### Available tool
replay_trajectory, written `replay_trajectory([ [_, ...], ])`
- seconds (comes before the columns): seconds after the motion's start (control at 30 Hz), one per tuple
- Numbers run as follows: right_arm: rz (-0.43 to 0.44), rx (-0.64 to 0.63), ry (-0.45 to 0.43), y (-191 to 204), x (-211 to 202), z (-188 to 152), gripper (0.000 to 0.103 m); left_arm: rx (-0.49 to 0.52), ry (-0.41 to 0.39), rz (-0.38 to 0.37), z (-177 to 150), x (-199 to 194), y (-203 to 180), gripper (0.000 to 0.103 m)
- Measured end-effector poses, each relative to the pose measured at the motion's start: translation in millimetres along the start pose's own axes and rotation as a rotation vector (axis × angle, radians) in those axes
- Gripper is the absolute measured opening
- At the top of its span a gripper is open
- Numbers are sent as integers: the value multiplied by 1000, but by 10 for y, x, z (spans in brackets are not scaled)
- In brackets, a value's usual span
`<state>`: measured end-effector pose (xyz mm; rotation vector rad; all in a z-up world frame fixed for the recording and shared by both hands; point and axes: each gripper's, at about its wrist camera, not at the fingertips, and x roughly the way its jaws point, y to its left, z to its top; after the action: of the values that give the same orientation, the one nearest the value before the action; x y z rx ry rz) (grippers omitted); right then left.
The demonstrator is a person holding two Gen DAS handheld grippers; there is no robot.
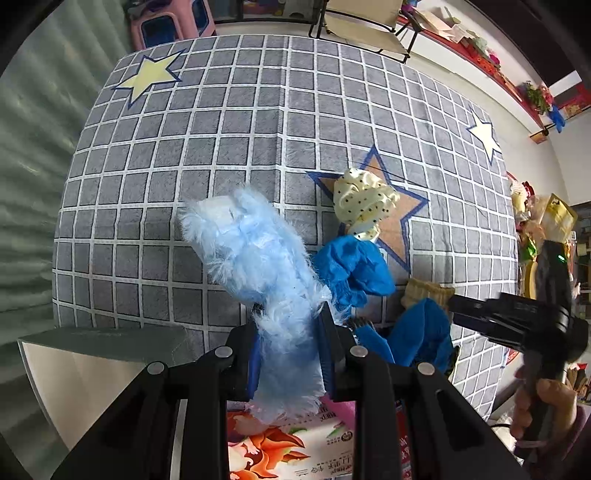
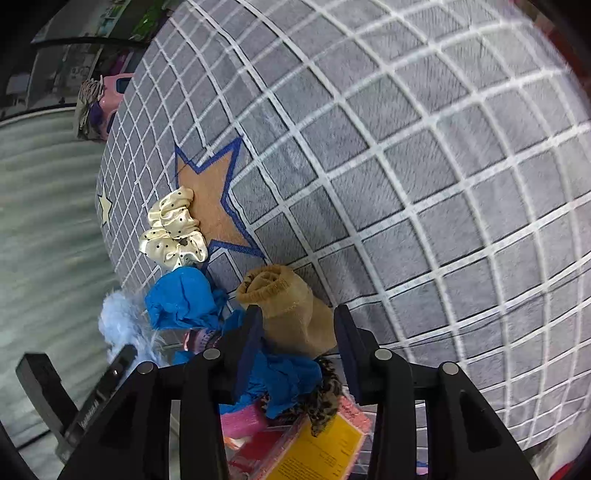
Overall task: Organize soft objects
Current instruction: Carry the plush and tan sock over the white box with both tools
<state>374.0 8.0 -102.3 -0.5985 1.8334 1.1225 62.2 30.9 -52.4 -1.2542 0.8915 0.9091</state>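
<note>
My left gripper [image 1: 290,317] is shut on a fluffy light-blue item [image 1: 258,254], which hangs raised above the grey checked rug [image 1: 221,147]. A rolled tan sock [image 2: 288,306] sits between the fingers of my right gripper [image 2: 298,315], and both pads press on it. Seen from the left wrist, the right gripper [image 1: 454,306] reaches in from the right, a hand on its handle. A cream polka-dot scrunchie [image 2: 173,232] lies on the brown star [image 2: 210,199]. A crumpled blue cloth [image 2: 181,299] lies just below it, and another blue cloth [image 2: 284,380] is under the right gripper.
A leopard-print piece [image 2: 325,398] and a pink item [image 2: 243,421] lie on a colourful printed box [image 1: 280,443] at the rug's near edge. A folding chair [image 1: 362,29] and a pink stool [image 1: 166,26] stand beyond the rug. Cluttered shelves [image 1: 535,96] run along the right.
</note>
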Motion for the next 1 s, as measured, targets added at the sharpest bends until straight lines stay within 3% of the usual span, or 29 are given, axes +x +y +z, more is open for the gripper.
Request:
replay_trajectory([
  [0.13,-57,-72,74,222,336,-21,44,10,4,46,-68,25,-79,29],
  [0.3,-210,-235,108,587,646,-95,44,32,-1,110,-123,-92,-33,29],
  [0.33,-223,-246,100,611,649,-108,42,40,-11,123,-147,-118,-36,29],
  [0.4,-250,-276,74,645,593,-143,17,57,-28,153,-180,-164,-39,29],
  [0.63,-166,-255,-44,549,23,-272,17,93,-99,216,-257,-382,-167,29],
  [1.0,-167,-262,-108,290,-595,-399,17,177,-91,229,-662,-582,-437,29],
])
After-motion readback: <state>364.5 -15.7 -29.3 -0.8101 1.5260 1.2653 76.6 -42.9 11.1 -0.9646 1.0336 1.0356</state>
